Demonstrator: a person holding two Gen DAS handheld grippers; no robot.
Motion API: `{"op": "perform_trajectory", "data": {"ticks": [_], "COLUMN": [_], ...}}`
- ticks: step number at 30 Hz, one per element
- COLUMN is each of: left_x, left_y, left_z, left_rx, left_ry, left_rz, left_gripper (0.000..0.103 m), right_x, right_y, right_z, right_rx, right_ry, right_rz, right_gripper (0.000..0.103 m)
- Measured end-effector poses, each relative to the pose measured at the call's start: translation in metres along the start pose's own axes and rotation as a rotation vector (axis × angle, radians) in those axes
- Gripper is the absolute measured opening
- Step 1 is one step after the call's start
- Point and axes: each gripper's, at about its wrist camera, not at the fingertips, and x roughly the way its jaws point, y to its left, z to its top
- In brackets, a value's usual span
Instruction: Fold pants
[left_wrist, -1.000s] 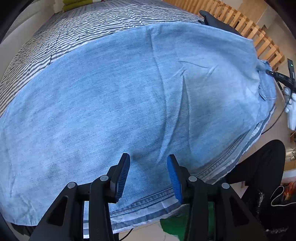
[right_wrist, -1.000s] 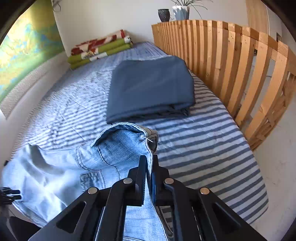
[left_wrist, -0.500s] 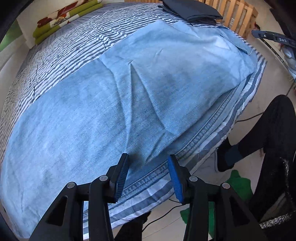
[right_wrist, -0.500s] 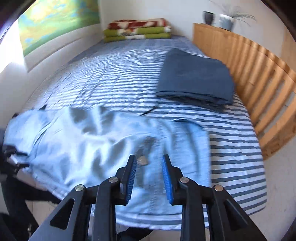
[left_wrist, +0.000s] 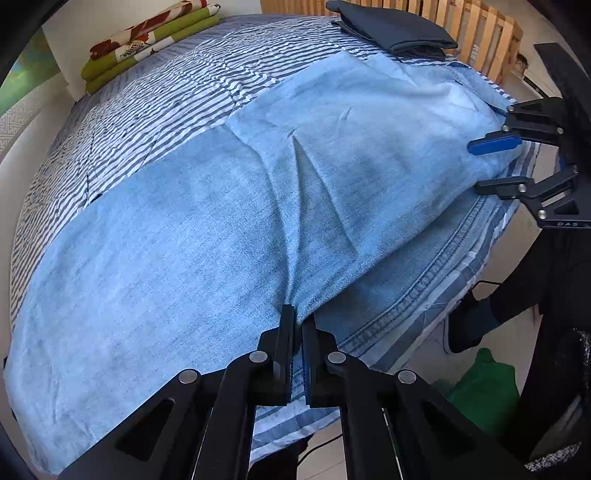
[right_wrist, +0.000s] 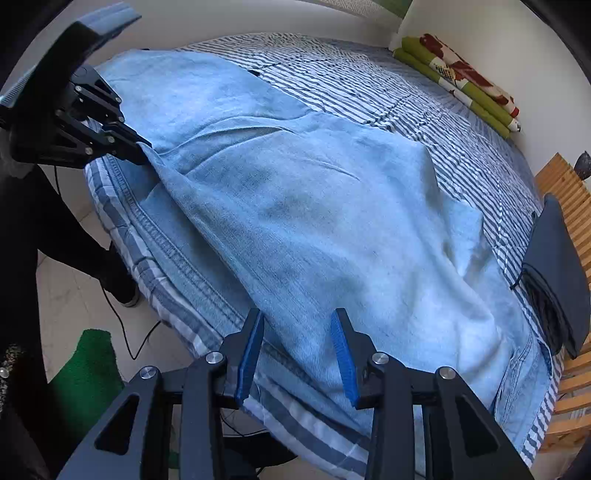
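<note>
Light blue jeans lie spread along the near side of a striped bed, one leg folded over the other. My left gripper is shut on the edge of the top denim layer, which puckers into its pads. It shows again in the right wrist view at the far left, pinching the same edge. My right gripper hangs over the jeans near the bed's side edge, its jaws opening with denim below them and nothing pressed. The left wrist view shows it at the right.
A folded dark blue cloth lies by the wooden slatted headboard. Folded green and red bedding rests at the far wall. A person's dark legs, a green mat and a cable lie on the floor beside the bed.
My left gripper closed on the edge of the top denim layer. My right gripper let go of the waistband, opened, and swung along the bed's side to the jeans' near edge.
</note>
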Motion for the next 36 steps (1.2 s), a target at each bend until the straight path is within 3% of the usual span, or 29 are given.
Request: {"op": "perform_trajectory", "data": {"ticks": [1, 4, 6, 8, 11, 13, 15, 18, 19, 21, 24, 29, 32, 36], "left_x": [-0.005, -0.026, -0.042, -0.050, -0.033, -0.018, -0.018, -0.041, -0.050, -0.062, -0.066, -0.096, -0.119, -0.138], "left_y": [-0.001, -0.007, -0.016, -0.019, -0.022, -0.024, -0.016, 0.006, 0.016, 0.042, 0.089, 0.174, 0.228, 0.282], "left_z": [-0.001, -0.004, -0.009, -0.018, -0.034, -0.040, -0.041, -0.044, -0.045, -0.050, -0.060, -0.121, -0.179, -0.248], "left_rx": [0.005, 0.023, 0.043, 0.040, 0.032, 0.038, -0.020, -0.130, -0.171, -0.258, -0.384, -0.691, -0.900, -1.155], "left_ry": [-0.010, -0.048, -0.064, -0.074, 0.017, 0.072, 0.085, 0.007, -0.024, -0.076, -0.108, -0.205, -0.277, -0.357], "left_rz": [0.004, 0.022, 0.043, 0.037, -0.036, -0.014, -0.043, -0.123, -0.128, -0.098, -0.018, 0.063, 0.123, 0.165], "left_gripper": [0.003, 0.003, 0.002, 0.002, 0.008, 0.013, 0.018, 0.020, 0.025, 0.034, 0.035, 0.035, 0.040, 0.045], "right_x": [0.003, 0.007, -0.003, -0.019, -0.017, -0.006, -0.011, -0.038, -0.045, -0.044, -0.018, 0.038, 0.031, 0.007], "right_y": [0.004, 0.010, 0.011, 0.011, 0.015, 0.023, 0.015, -0.027, -0.044, -0.077, -0.104, -0.098, -0.093, -0.081], "right_z": [0.001, 0.002, 0.002, -0.001, -0.011, -0.016, -0.017, -0.014, -0.014, -0.014, -0.016, -0.025, -0.014, 0.018], "right_rx": [-0.019, -0.047, -0.049, -0.051, -0.061, -0.097, -0.060, 0.107, 0.172, 0.302, 0.407, 0.321, 0.319, 0.335], "right_ry": [0.002, 0.029, 0.012, -0.009, 0.025, 0.079, 0.066, -0.058, -0.100, -0.132, -0.080, 0.138, 0.131, 0.046], "right_rz": [-0.018, -0.011, -0.006, 0.057, 0.150, 0.152, 0.177, 0.298, 0.316, 0.283, 0.167, -0.019, -0.030, 0.015], "right_gripper": [0.034, 0.006, 0.005, 0.005, 0.009, 0.011, 0.018, 0.031, 0.040, 0.043, 0.043, 0.043, 0.043, 0.043]}}
